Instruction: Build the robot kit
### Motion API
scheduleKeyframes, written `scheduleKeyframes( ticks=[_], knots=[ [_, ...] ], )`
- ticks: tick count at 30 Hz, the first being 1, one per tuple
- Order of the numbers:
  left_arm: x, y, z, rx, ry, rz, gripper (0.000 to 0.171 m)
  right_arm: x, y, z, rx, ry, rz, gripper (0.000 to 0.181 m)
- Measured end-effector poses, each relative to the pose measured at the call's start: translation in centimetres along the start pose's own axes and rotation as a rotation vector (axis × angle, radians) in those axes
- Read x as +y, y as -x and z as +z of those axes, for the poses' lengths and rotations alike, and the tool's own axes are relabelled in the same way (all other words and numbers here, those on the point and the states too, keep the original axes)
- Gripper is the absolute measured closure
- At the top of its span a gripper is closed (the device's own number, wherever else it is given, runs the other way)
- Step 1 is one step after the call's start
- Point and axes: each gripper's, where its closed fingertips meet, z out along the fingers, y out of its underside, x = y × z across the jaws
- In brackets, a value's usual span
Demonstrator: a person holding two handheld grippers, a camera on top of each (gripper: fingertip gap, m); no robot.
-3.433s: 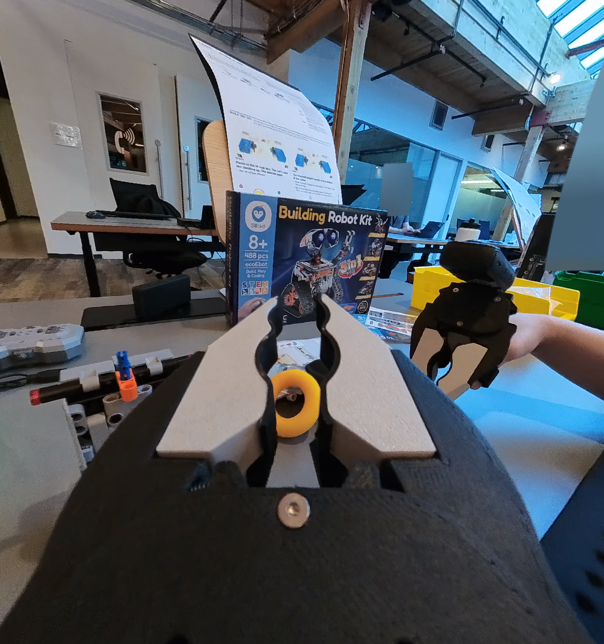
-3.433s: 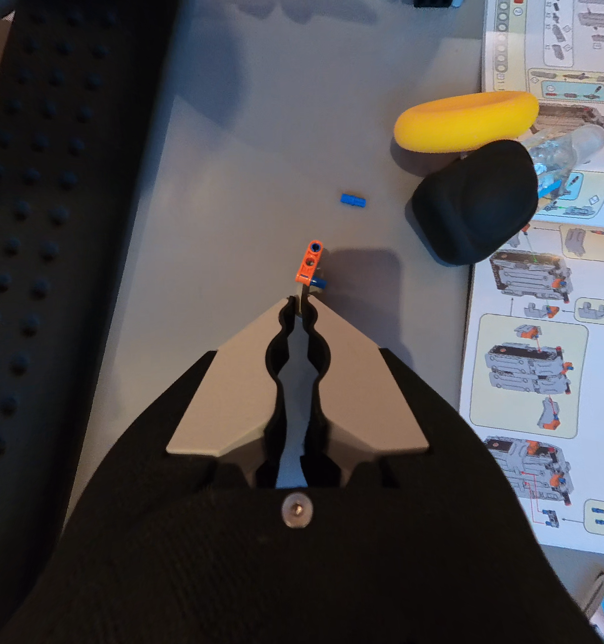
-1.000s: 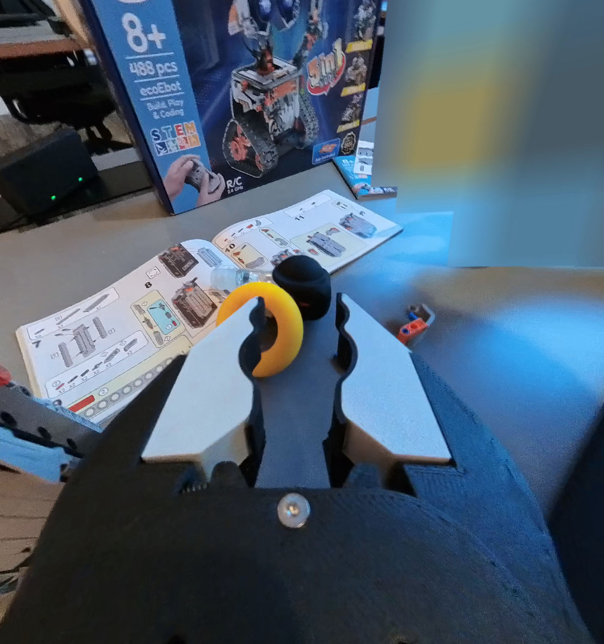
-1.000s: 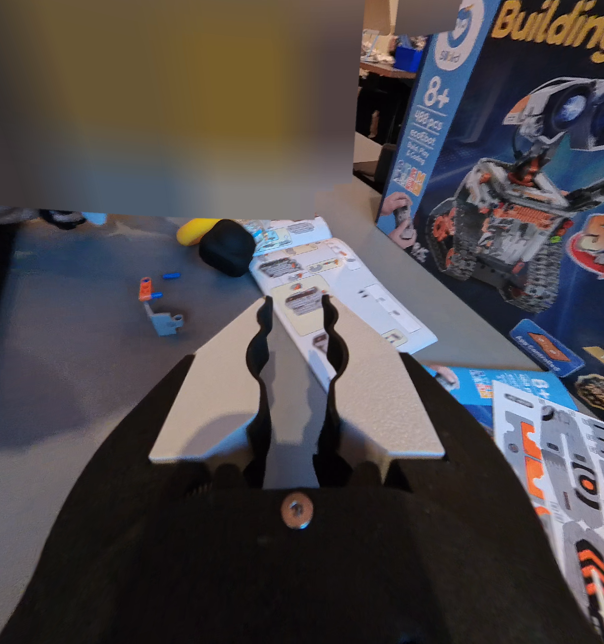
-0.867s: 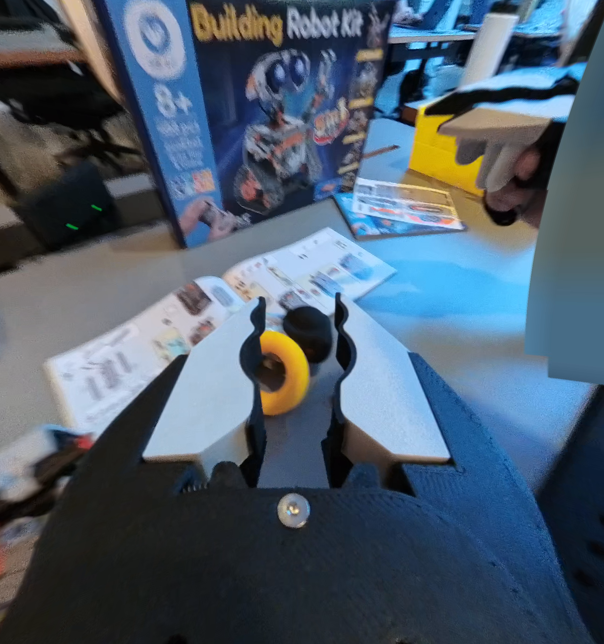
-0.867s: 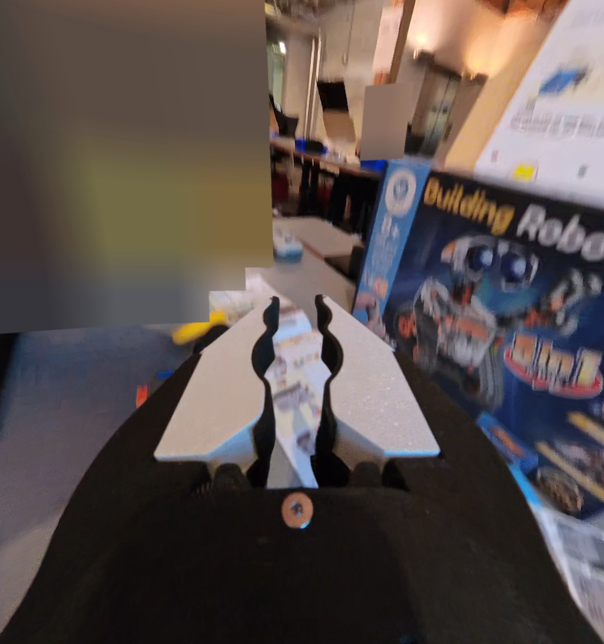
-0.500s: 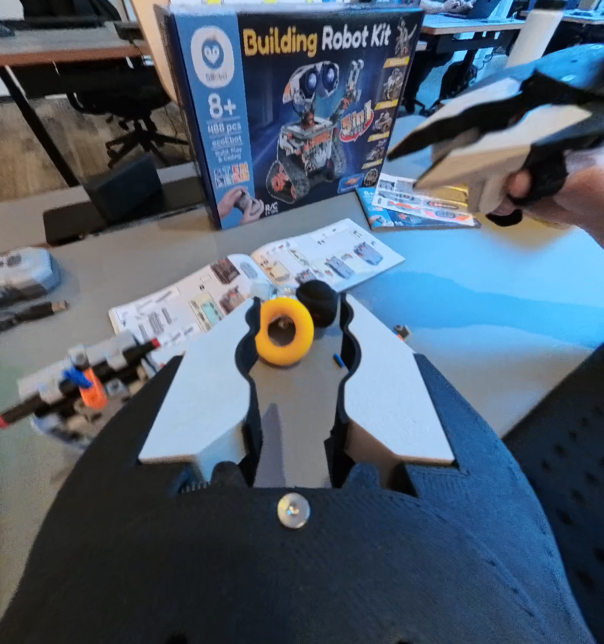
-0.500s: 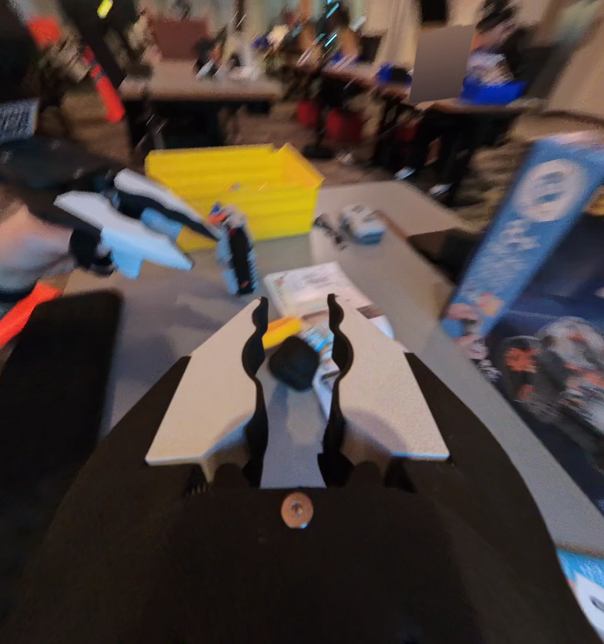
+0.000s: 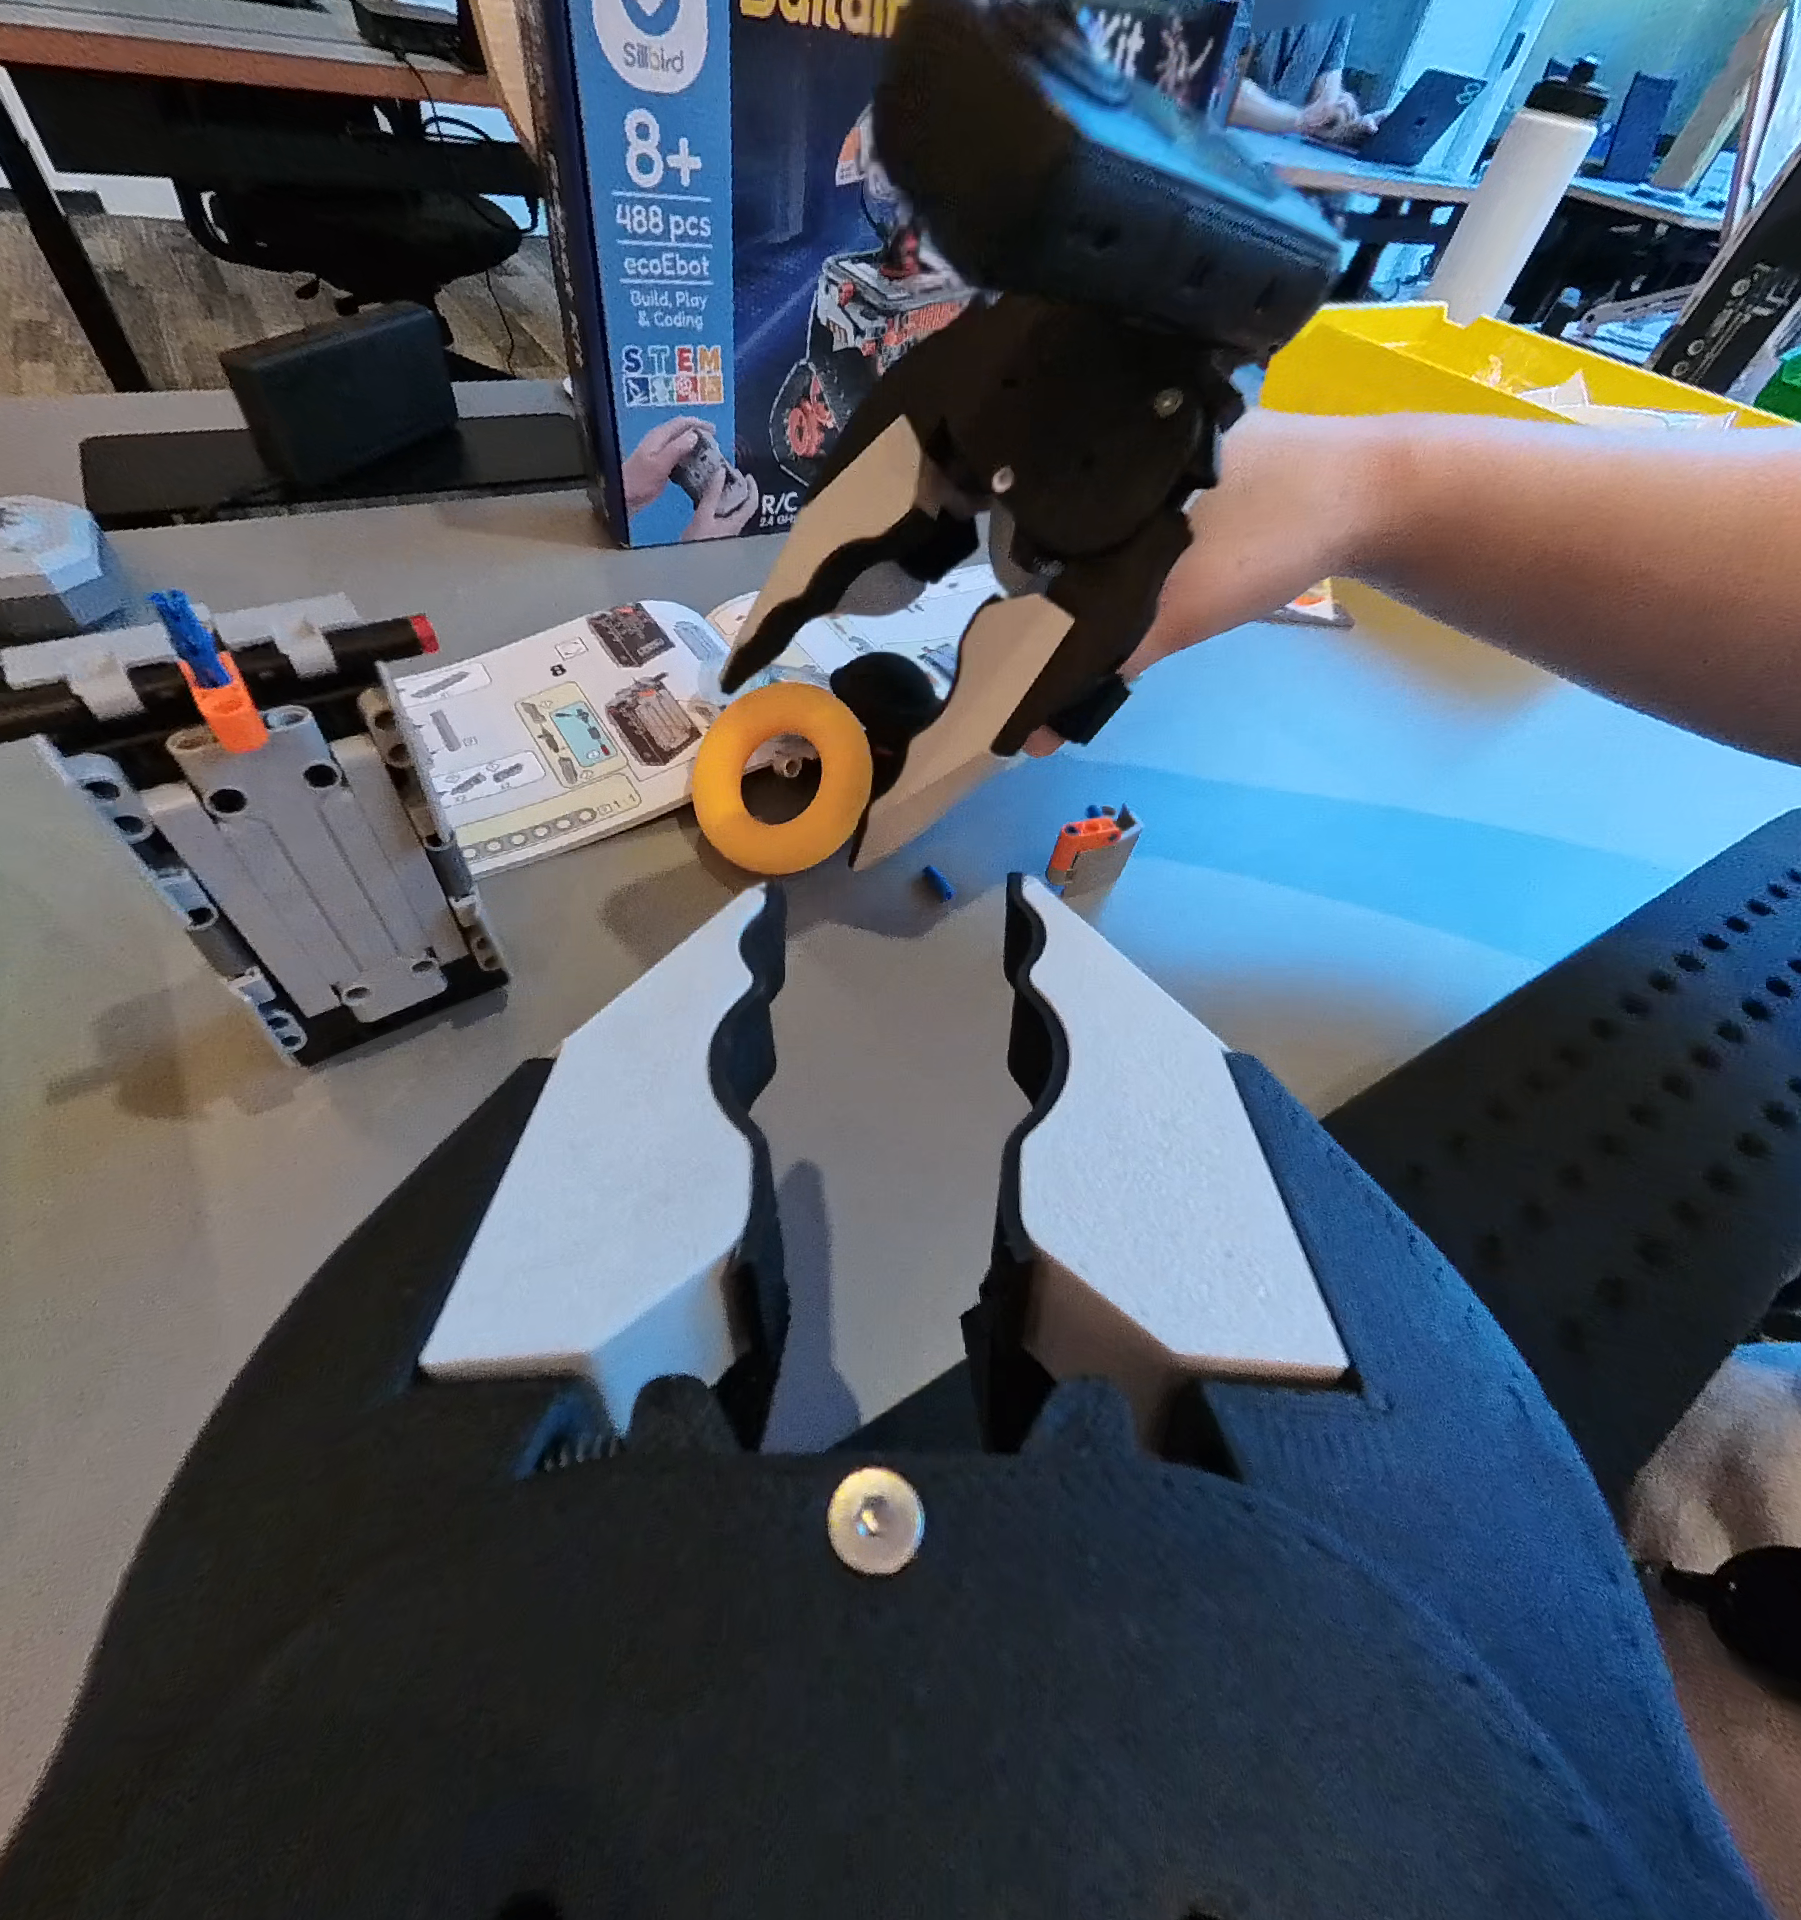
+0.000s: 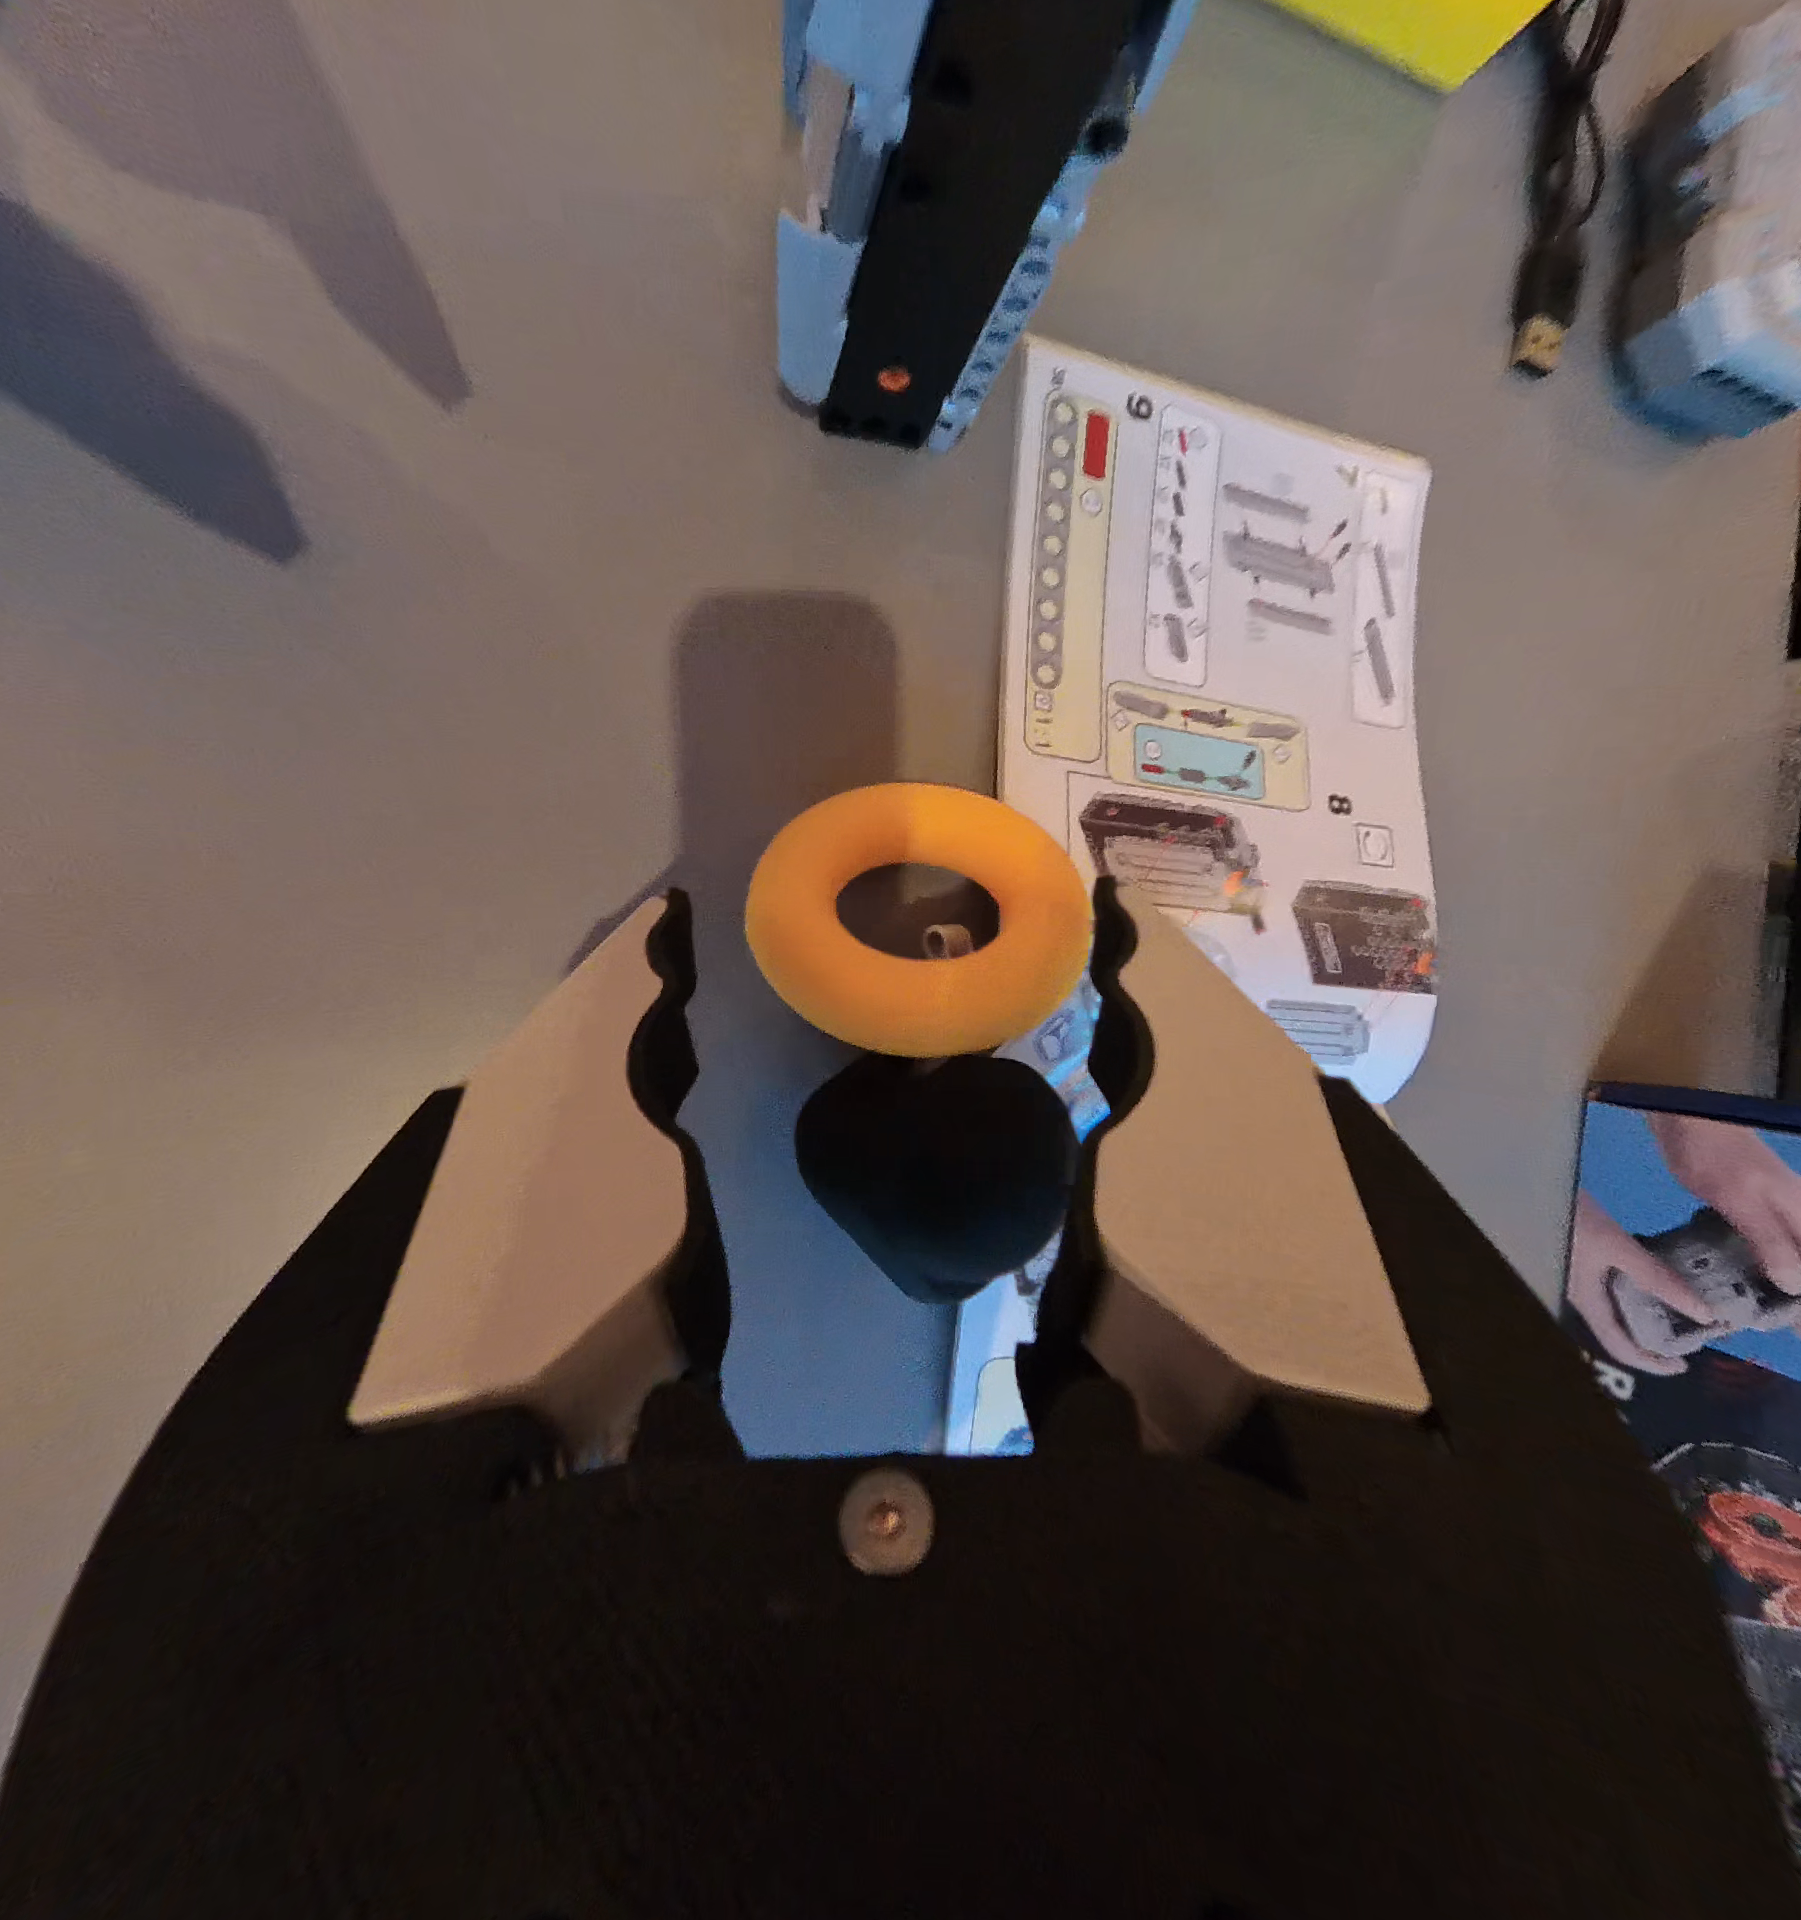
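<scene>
A yellow ring (image 9: 714, 800) leans tilted against a black rounded knob (image 9: 880, 686) at the edge of an open instruction booklet (image 9: 543, 727). My right gripper (image 10: 888, 899) is open and points down over them. The knob (image 10: 937, 1174) sits between its fingers and the ring (image 10: 917, 1008) lies at their tips. It holds nothing. The right gripper also shows in the left wrist view (image 9: 794, 771), held by a hand. My left gripper (image 9: 891, 904) is open and empty, low over the table just short of the ring. A small orange-and-grey piece (image 9: 1088, 847) and a blue pin (image 9: 935, 881) lie near its right fingertip.
A grey-and-black brick assembly (image 9: 272, 821) stands at the left. The kit box (image 9: 688, 260) stands behind the booklet. A yellow bin (image 9: 1447, 364) is at the back right and a black studded mat (image 9: 1602, 1039) at the right. A grey controller (image 10: 1748, 239) and a cable (image 10: 1545, 312) lie beyond the booklet. The right tips stand about 8 cm off the small orange-and-grey piece (image 9: 1088, 847).
My right gripper has swung round and come down over the ring and knob, jaws wider apart. The left gripper has drawn back from the ring and stays open.
</scene>
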Motion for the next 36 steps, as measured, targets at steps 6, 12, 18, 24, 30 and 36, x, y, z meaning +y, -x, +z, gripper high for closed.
scheduleKeyframes(
  ticks=[6,12,18,24,30,36],
  knots=[
    [-0.3,-0.3,-0.5,0.03,-0.031,-0.015,0.133,1.1,-0.6,1.4,0.03,0.087,-0.013,0.11],
    [0.0,-0.4,0.1,0.061,-0.031,-0.038,0.133,1.6,-0.7,1.5,0.037,0.122,-0.036,0.109],
    [0.1,0.0,0.6,0.099,-0.058,-0.116,0.133,1.0,-1.1,0.4,0.178,0.099,-0.259,0.111],
    [-2.1,-0.1,1.0,0.235,-0.186,-0.326,0.119,-3.2,1.9,-5.3,0.404,-0.174,-0.493,0.111],
    [-5.7,-4.0,2.6,0.478,-0.225,-0.422,0.119,-4.9,5.4,-13.9,0.559,-0.475,-0.387,0.111],
    [-9.7,-9.8,2.7,0.843,-0.246,-0.488,0.155,-4.9,6.3,-19.0,0.618,-0.567,-0.319,0.111]
  ],
)
